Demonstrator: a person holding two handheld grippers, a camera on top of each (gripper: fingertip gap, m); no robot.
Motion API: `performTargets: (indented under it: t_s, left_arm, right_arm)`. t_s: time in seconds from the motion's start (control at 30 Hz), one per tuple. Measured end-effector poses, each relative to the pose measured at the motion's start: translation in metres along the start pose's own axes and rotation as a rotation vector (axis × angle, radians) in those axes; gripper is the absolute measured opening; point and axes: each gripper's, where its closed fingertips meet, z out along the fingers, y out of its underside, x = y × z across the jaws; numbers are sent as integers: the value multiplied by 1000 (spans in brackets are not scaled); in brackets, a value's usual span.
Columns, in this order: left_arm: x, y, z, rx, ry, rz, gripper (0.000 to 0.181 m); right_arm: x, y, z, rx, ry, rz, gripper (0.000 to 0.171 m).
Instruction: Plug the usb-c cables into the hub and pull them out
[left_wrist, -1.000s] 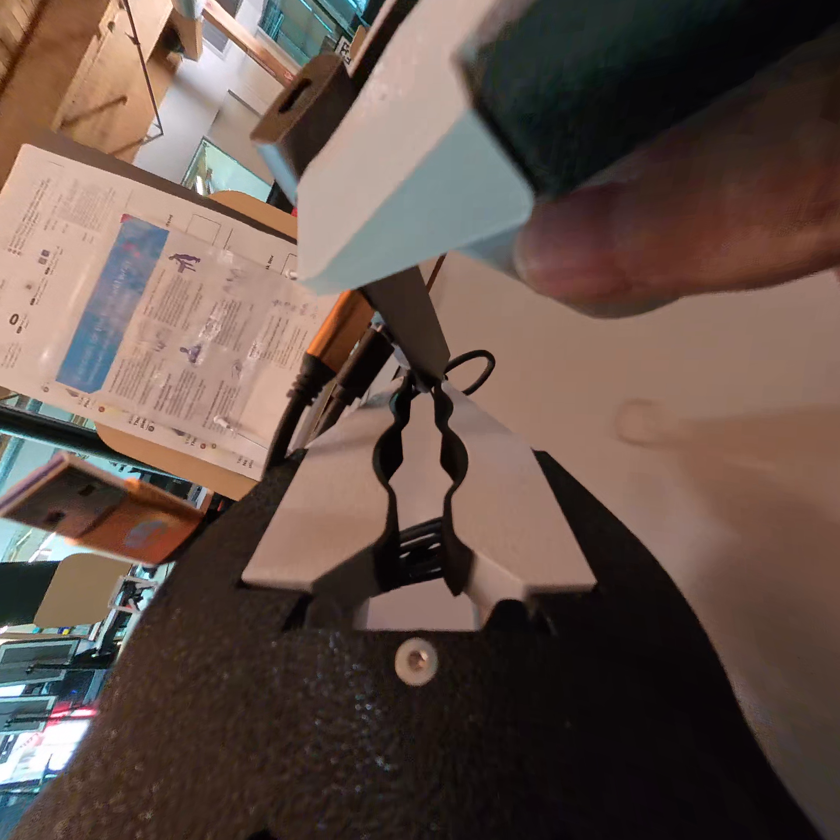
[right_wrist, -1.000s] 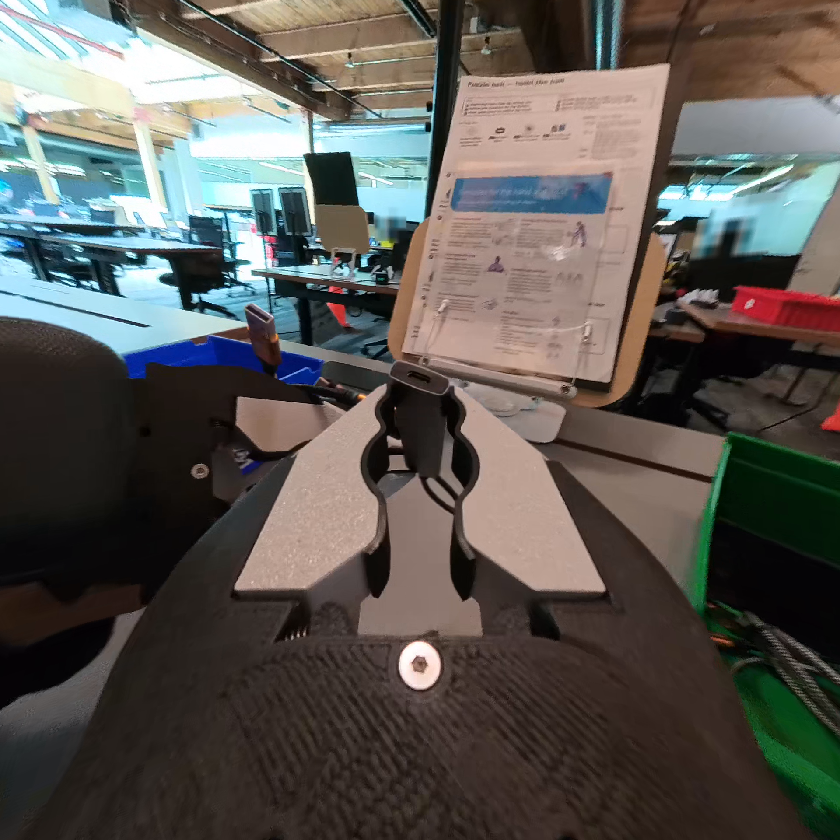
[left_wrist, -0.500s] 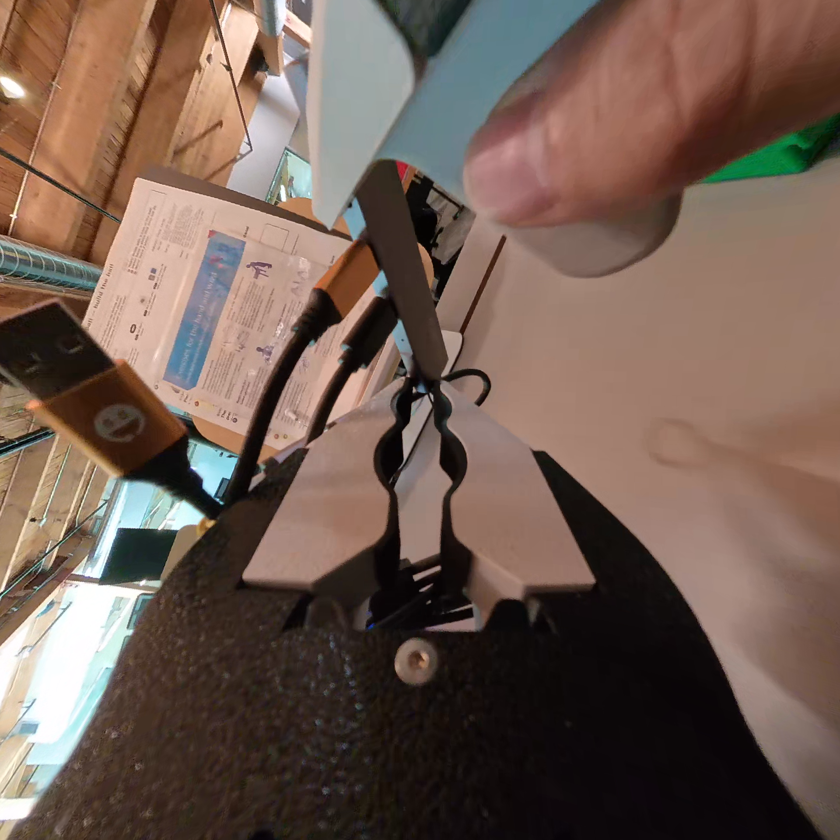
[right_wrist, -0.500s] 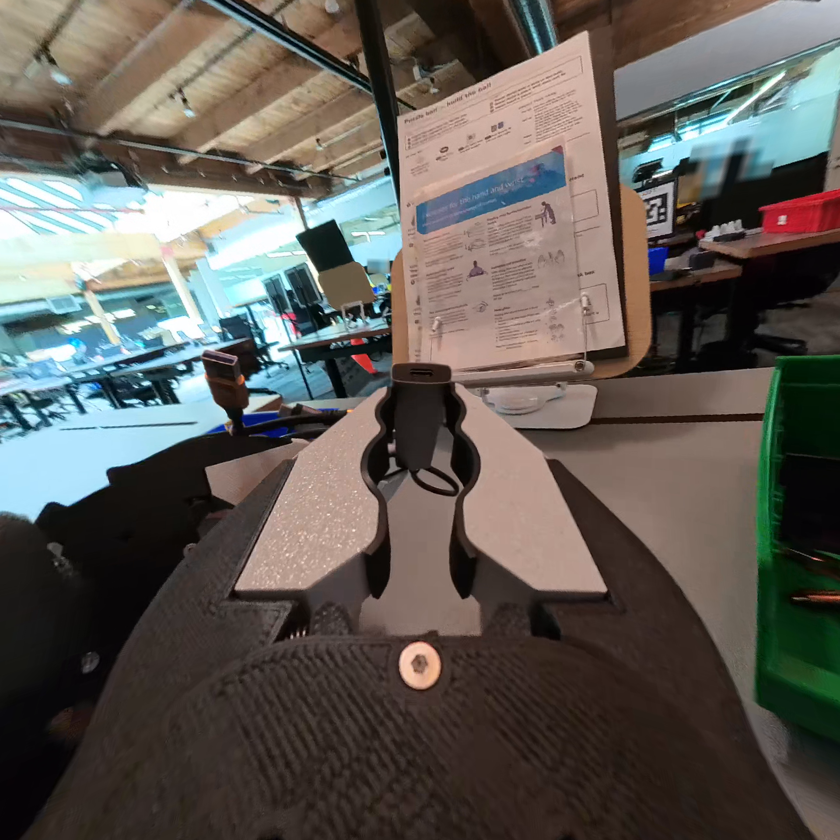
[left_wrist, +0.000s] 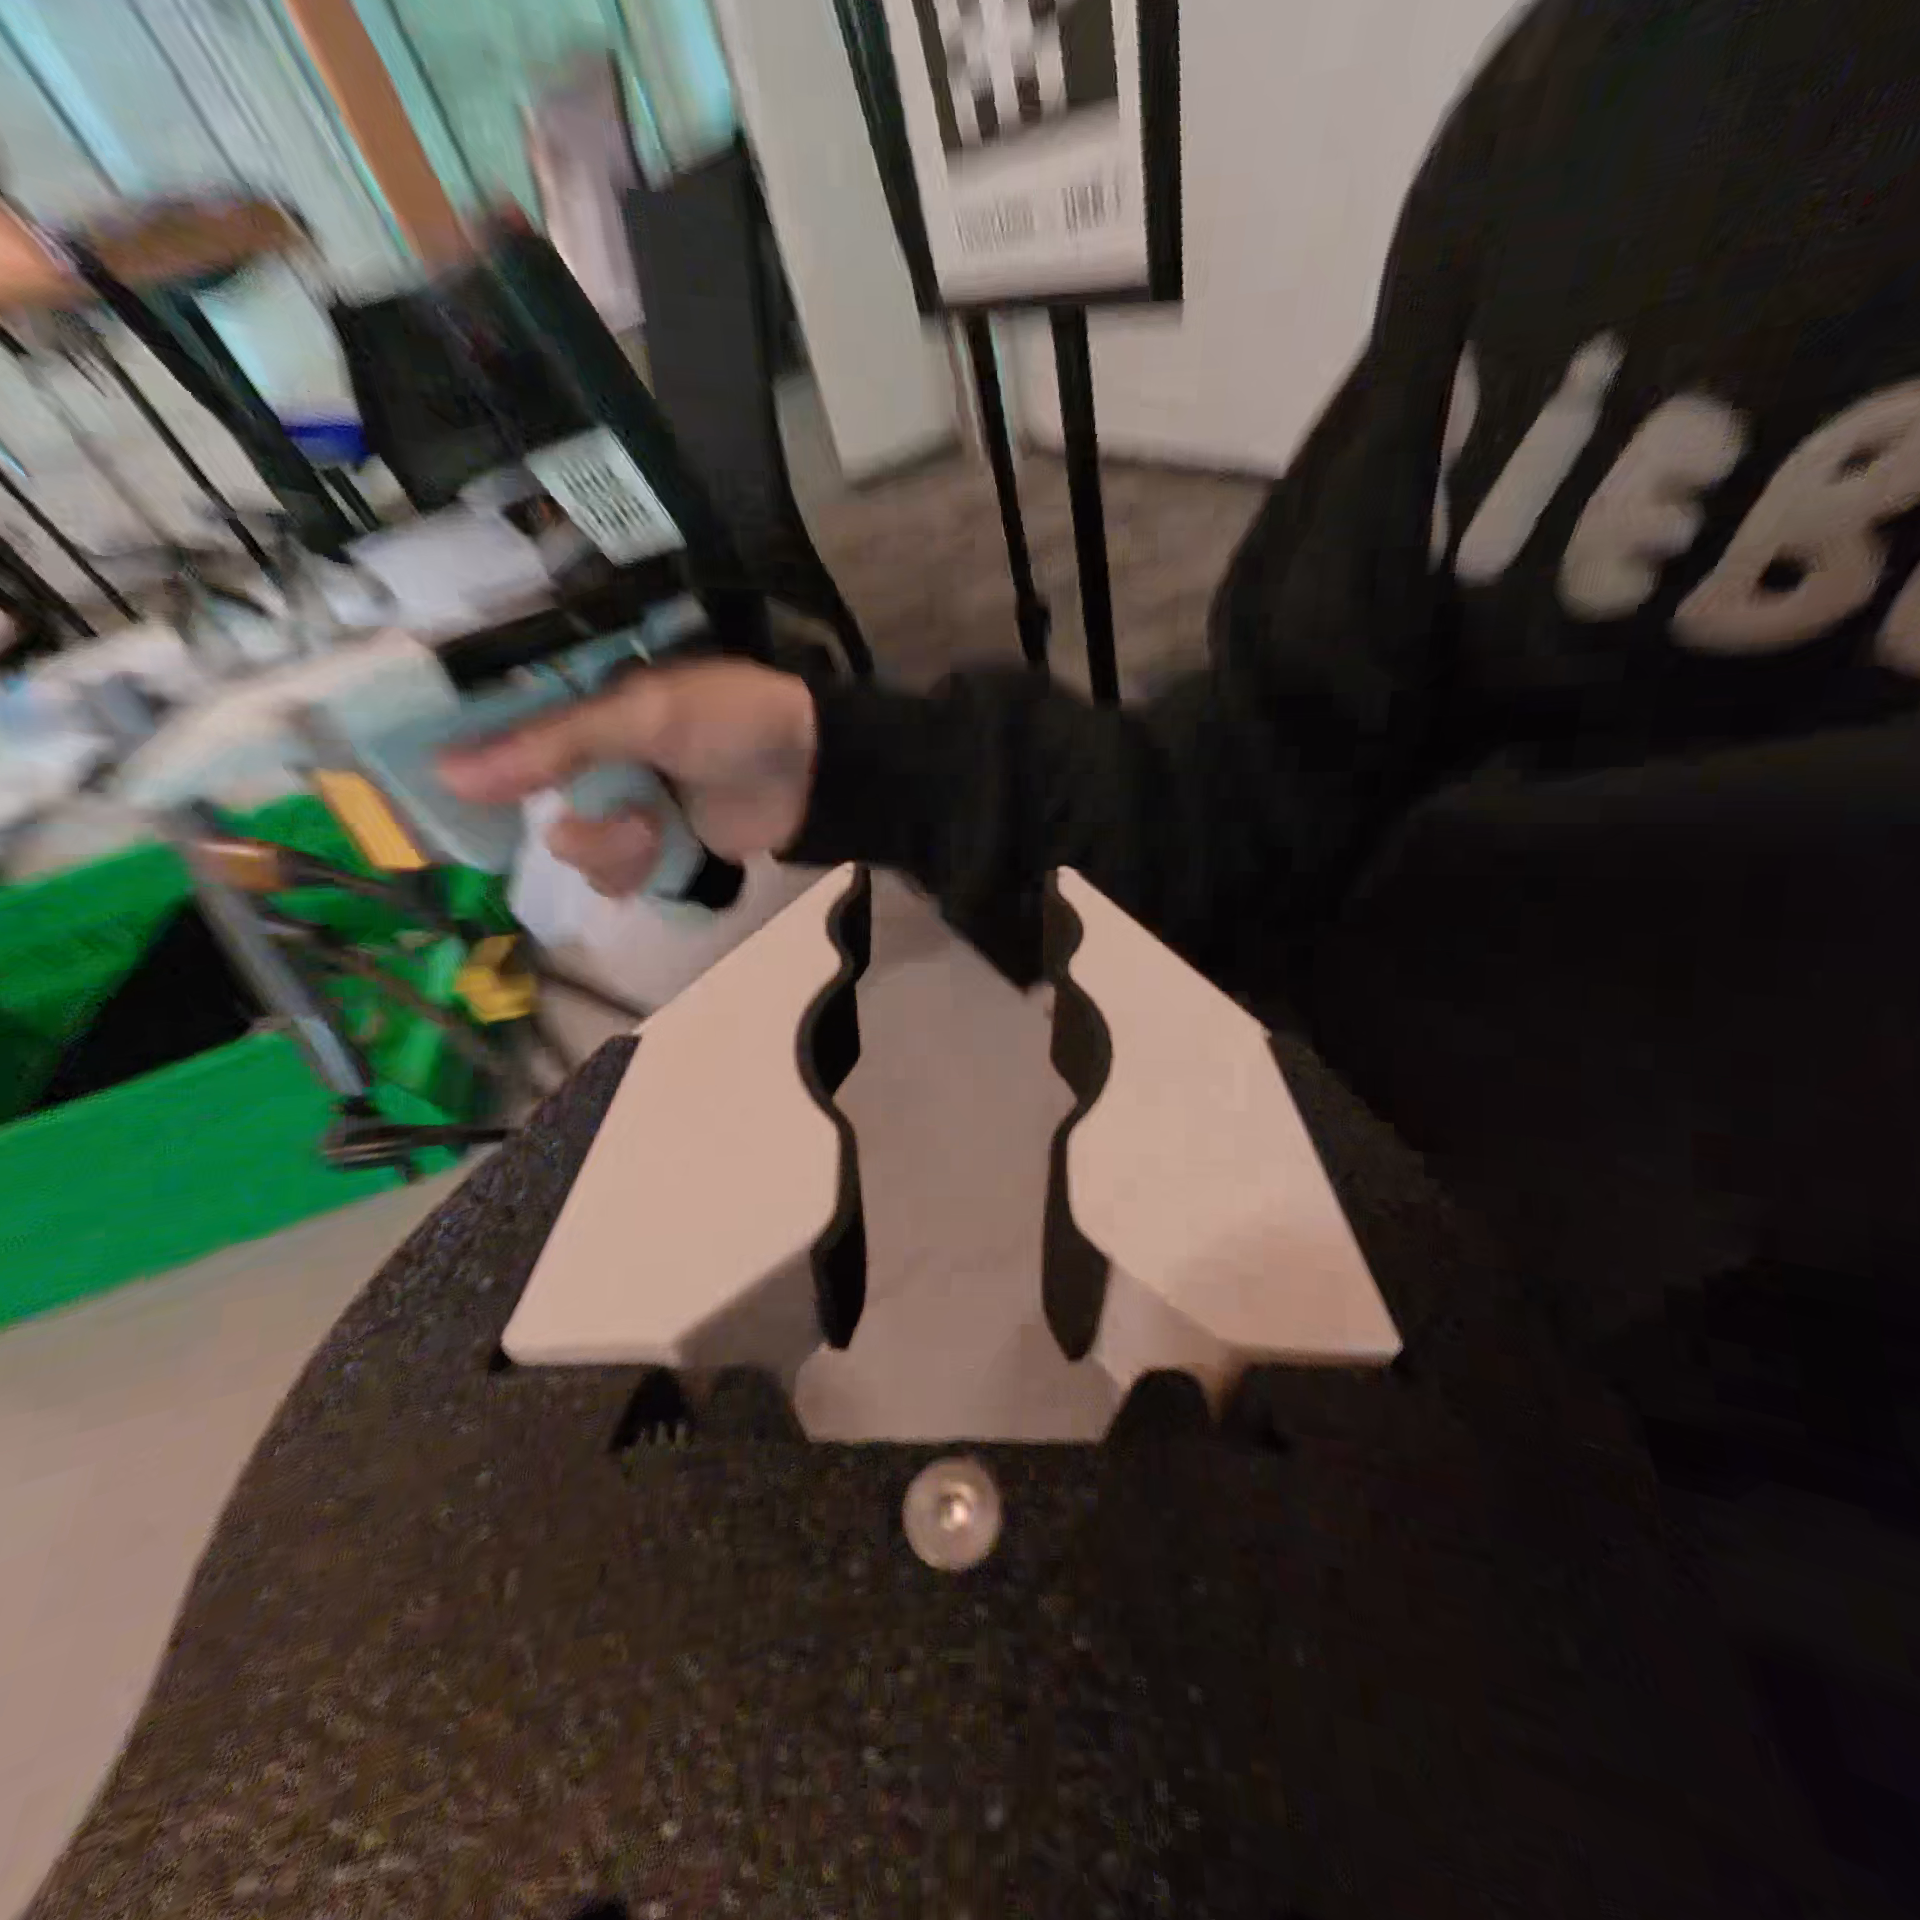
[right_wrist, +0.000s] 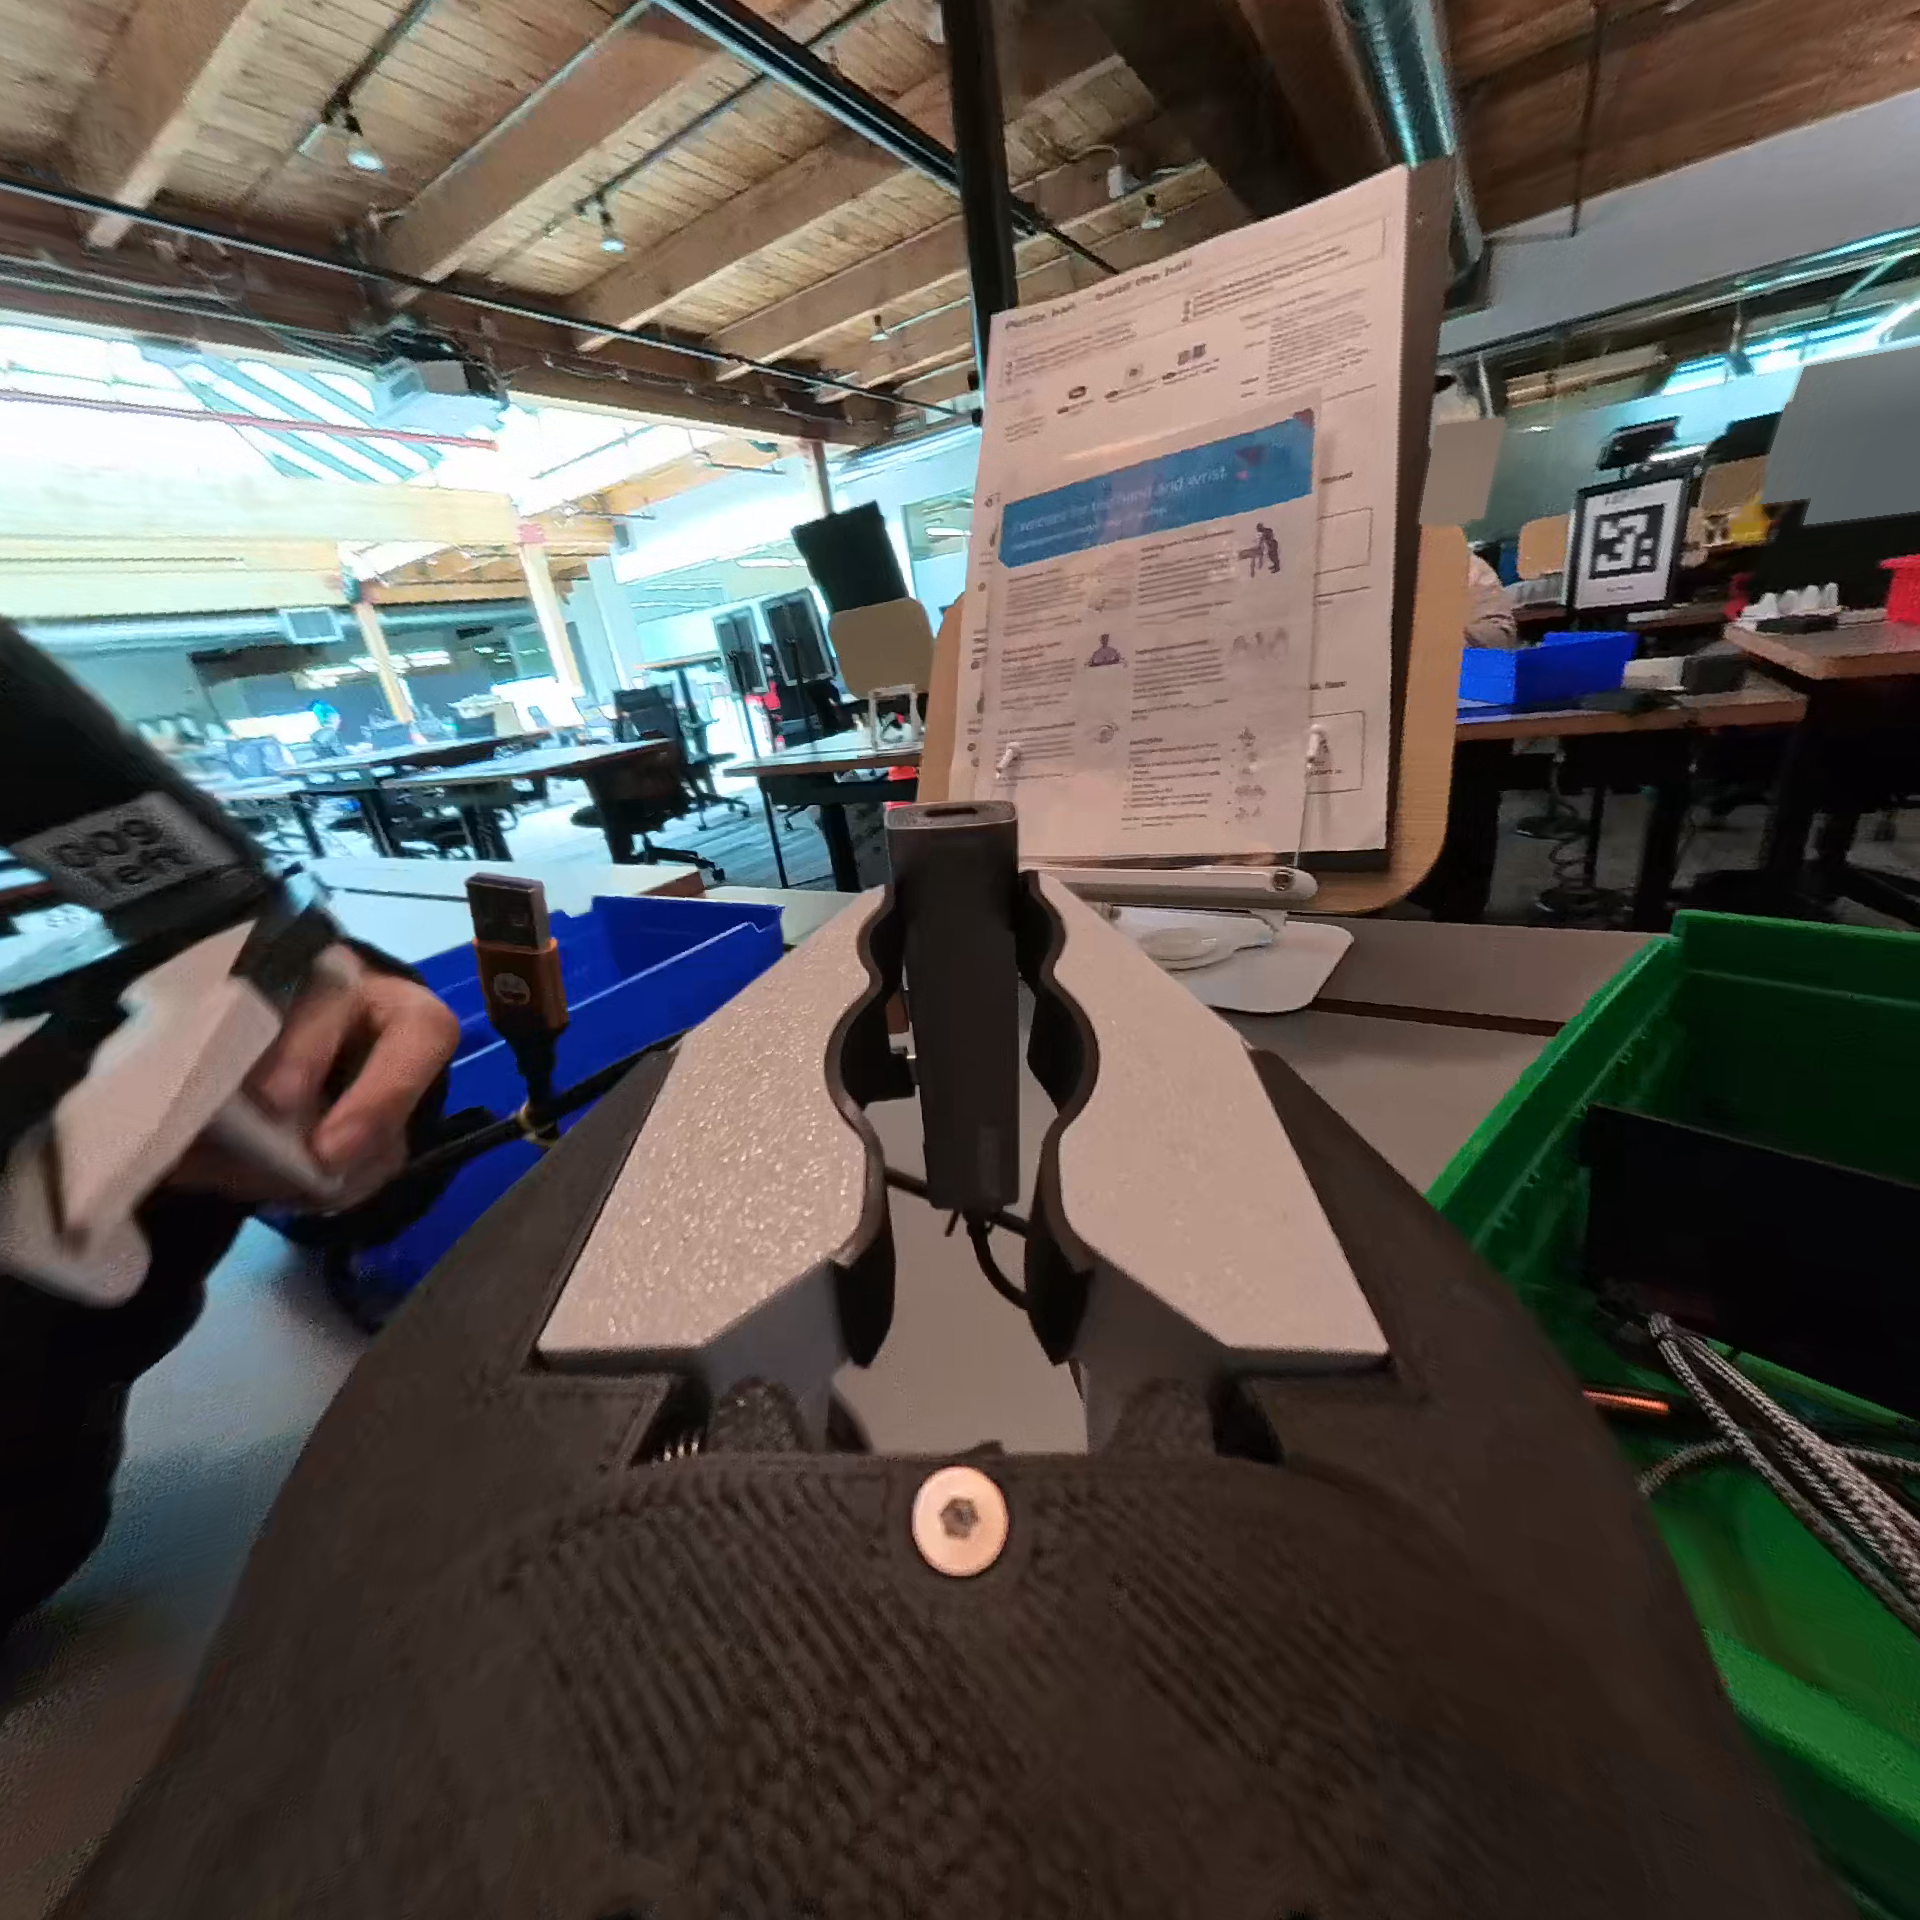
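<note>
Hub (right_wrist: 951, 997): upright, clamped between the fingers of the right tool (right_wrist: 958, 914), above the counter (right_wrist: 1455, 1049); top port empty. Left tool (left_wrist: 956, 914): fingers parted, nothing held. One cable (right_wrist: 514, 971), orange-sleeved plug, sits apart, near the blue bin (right_wrist: 665, 951). Judgement: nothing visibly plugged in; whether this is before insertion or after removal cannot be told.

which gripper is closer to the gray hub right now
Right. The right gripper has the hub upright between its tongs. The left gripper is open and holds nothing; in the right wrist view it sits off to the left, apart from the hub.
</note>
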Motion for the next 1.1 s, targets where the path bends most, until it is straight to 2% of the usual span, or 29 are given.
performTargets:
  t_s: [0.03,0.1,0.2,0.23,0.3,0.37,0.5,0.6,0.73,0.83,0.93,1.03,1.1]
  left_arm:
    - [-6,-13,-13,90,-40,-10,30]
    - [-47,-22,-39,219,-258,-106,30]
    - [-114,-8,-81,346,-625,-324,31]
    - [-126,-2,-90,391,-691,-386,32]
    - [-124,2,-86,425,-637,-445,32]
    - [-120,9,-69,341,-588,-452,35]
    - [-105,33,-35,95,-513,-379,54]
    - [-105,32,-19,63,-516,-312,63]
    - [-108,16,1,144,-518,-285,60]
    - [-108,23,16,96,-519,-257,55]
    - [-113,18,23,88,-590,-145,44]
    - [-119,14,21,86,-680,-77,23]
    - [-121,7,15,144,-691,-89,21]
  right_arm:
    - [-1,-1,-1,11,-14,9,21]
    - [-12,-2,-1,30,-91,37,21]
    - [-28,-13,1,126,-205,144,21]
    - [-33,-18,1,174,-248,190,21]
    - [-40,-29,-2,279,-339,308,21]
    - [-42,-37,-5,383,-419,445,21]
    - [-35,-42,-8,508,-490,647,20]
    - [-33,-43,-8,562,-526,743,20]
    - [-38,-40,-3,574,-536,769,20]
    - [-40,-40,-3,570,-549,779,20]
    - [-41,-39,-1,562,-519,743,20]
    - [-36,-41,-4,589,-475,703,20]
    - [-31,-43,-9,592,-455,649,20]
